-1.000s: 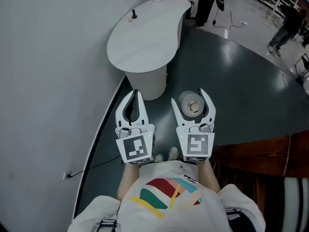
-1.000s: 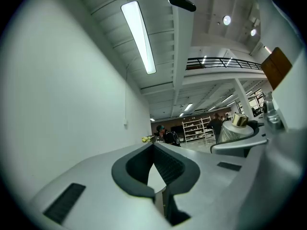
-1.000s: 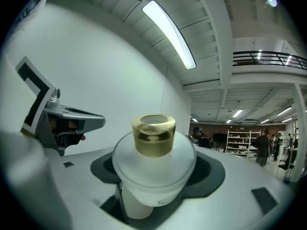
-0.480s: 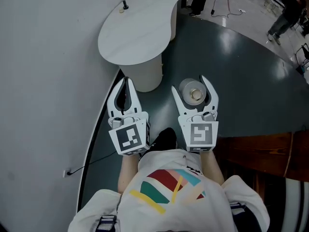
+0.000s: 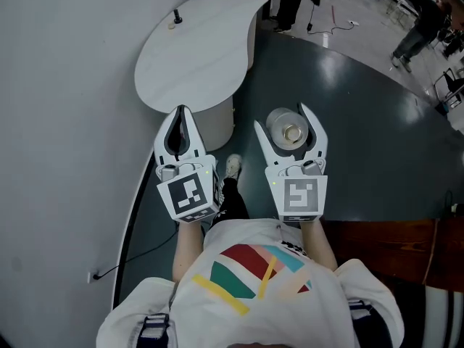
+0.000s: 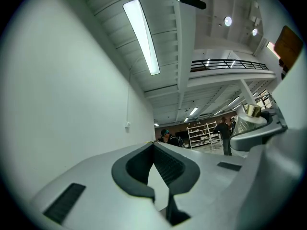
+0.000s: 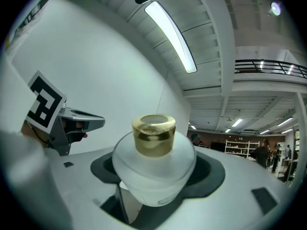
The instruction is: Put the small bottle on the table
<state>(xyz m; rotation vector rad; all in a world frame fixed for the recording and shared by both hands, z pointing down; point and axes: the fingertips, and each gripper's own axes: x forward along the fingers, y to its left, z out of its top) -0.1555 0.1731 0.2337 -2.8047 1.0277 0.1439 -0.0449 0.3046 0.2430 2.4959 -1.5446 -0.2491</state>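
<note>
1. A person in a white printed top is seen from above, with a gripper held in each hand over a dark floor [image 5: 362, 136].
2. The small bottle [image 5: 292, 131] is grasped between the jaws of the right gripper [image 5: 280, 116]. In the right gripper view its frosted white body is clamped on both sides, and it is held upright with the gold cap [image 7: 153, 134] uppermost.
3. The jaws of the left gripper [image 5: 180, 114] are clenched tip to tip, and nothing is held between them.
4. A white, rounded tabletop [image 5: 196, 49] on a pedestal [image 5: 215, 124] is seen ahead and to the left, close beside a pale wall [image 5: 65, 122].
5. The bottle is not on the tabletop. It is held in the air over the floor, to the right of the pedestal.
6. A small dark object [image 5: 176, 17] is seen standing near the far end of the tabletop.
7. Compared with one second ago, the tabletop is shifted left in the view and lies nearer the grippers. The left gripper's tip now overlaps its near edge, and a white shoe [image 5: 233, 165] is seen between the grippers.
8. The bottle has been kept in the same grasp throughout.
</note>
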